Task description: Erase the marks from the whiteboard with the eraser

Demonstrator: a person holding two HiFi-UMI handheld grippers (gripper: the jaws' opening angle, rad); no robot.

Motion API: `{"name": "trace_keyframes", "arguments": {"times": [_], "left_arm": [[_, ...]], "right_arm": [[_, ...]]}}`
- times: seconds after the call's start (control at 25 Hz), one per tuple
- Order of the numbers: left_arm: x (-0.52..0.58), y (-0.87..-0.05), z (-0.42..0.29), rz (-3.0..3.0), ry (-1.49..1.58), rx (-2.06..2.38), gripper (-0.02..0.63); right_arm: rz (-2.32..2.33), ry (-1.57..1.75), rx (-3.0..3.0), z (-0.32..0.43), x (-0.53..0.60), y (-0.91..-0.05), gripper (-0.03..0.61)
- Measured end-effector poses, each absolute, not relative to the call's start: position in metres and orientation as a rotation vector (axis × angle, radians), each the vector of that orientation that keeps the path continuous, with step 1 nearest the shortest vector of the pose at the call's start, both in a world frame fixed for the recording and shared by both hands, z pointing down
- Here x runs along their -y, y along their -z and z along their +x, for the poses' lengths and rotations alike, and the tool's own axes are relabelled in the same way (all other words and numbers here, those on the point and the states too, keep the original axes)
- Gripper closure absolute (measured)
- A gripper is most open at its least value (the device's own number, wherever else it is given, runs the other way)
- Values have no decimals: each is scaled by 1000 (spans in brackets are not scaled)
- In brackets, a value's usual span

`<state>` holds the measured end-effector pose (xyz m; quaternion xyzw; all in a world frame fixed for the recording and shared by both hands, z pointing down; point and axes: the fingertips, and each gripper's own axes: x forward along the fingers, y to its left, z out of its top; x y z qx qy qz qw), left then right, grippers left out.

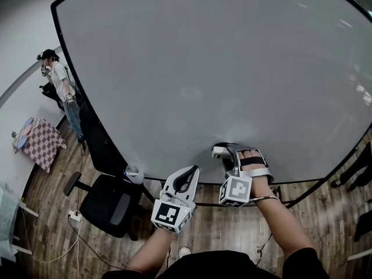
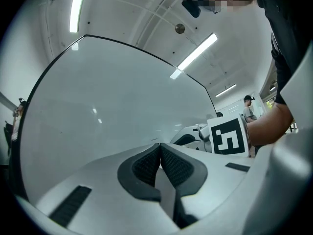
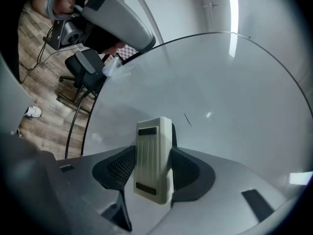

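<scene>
At the far left of the head view, a person (image 1: pixel 58 77) stands on the wooden floor (image 1: pixel 52 225) beside the left edge of the whiteboard (image 1: pixel 221 68), with a checkered cloth (image 1: pixel 39 141) lower down near the wall. A black office chair (image 1: pixel 107 202) stands below the board's lower left edge. The whiteboard fills most of the head view, and its surface reads as clean there. The left gripper (image 1: pixel 190 171) is held with its tips at the board's lower edge. In the left gripper view its fingers (image 2: pixel 144 165) are pressed together, pad against pad, with nothing between them. Just to its right, the right gripper (image 1: pixel 224 151) is directed at the lower part of the board. In the right gripper view its fingers (image 3: pixel 120 165) are clamped on the two long sides of the white eraser (image 3: pixel 154 158), which stands upright between them with a dark pad on the side facing the board. Contact between eraser and board cannot be confirmed. One short dark mark (image 3: pixel 187 119) shows on the board just beyond the eraser's upper right corner.
</scene>
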<state>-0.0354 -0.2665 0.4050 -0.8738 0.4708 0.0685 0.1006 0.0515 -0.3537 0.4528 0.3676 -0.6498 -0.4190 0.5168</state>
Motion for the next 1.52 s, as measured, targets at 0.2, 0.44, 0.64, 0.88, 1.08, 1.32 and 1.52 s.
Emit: {"name": "trace_keyframes", "arguments": {"times": [0.2, 0.44, 0.64, 0.88, 1.08, 1.32, 1.52], "left_arm": [[264, -406, -35, -2581, -197, -1395, 594], [261, -401, -36, -2570, -208, -1398, 594], [263, -403, -41, -2565, -201, -1403, 594], [266, -398, -38, -2566, -220, -1397, 594], [269, -396, -34, -2570, -213, -1361, 594], [275, -383, -36, -2541, -225, -1376, 594], [278, -384, -36, -2526, -227, -1379, 594]], "right_arm": [[890, 1010, 1566, 52, 354, -456, 327], [887, 995, 1587, 54, 351, -454, 322], [981, 1019, 1638, 54, 341, -419, 321], [1092, 1150, 1595, 62, 328, -337, 321], [1192, 1256, 1489, 75, 336, -259, 321], [1316, 1351, 1400, 88, 341, -163, 322], [1327, 1373, 1343, 88, 349, -136, 324]]}}
